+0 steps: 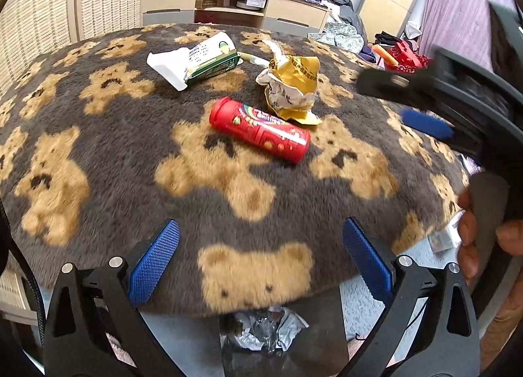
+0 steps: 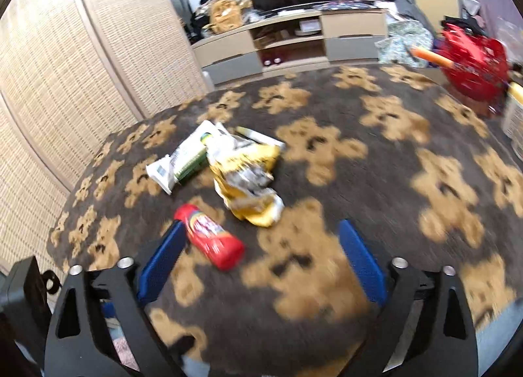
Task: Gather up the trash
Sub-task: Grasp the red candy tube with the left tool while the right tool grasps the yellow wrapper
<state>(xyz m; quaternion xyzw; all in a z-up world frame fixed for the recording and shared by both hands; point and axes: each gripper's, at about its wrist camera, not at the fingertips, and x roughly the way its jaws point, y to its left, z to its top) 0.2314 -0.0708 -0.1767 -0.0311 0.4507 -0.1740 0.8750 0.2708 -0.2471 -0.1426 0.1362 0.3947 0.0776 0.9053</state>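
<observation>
A red candy tube (image 1: 260,130) lies on its side on the bear-patterned table cover (image 1: 130,155). Behind it are a crumpled gold wrapper (image 1: 291,86) and a green-and-white carton (image 1: 199,61). My left gripper (image 1: 261,259) is open and empty over the table's near edge. My right gripper (image 2: 261,266) is open and empty, with the red tube (image 2: 209,236) just ahead of its left finger, the gold wrapper (image 2: 245,177) and the carton (image 2: 186,158) beyond. The right gripper also shows at the right of the left wrist view (image 1: 425,122), blurred.
A dark bin with crumpled silver trash (image 1: 268,331) stands below the table's near edge. A red basket (image 2: 474,63) sits at the table's far right, with a pale can (image 2: 516,115) beside it. A TV cabinet (image 1: 235,8) stands beyond, and a woven screen (image 2: 81,83) on the left.
</observation>
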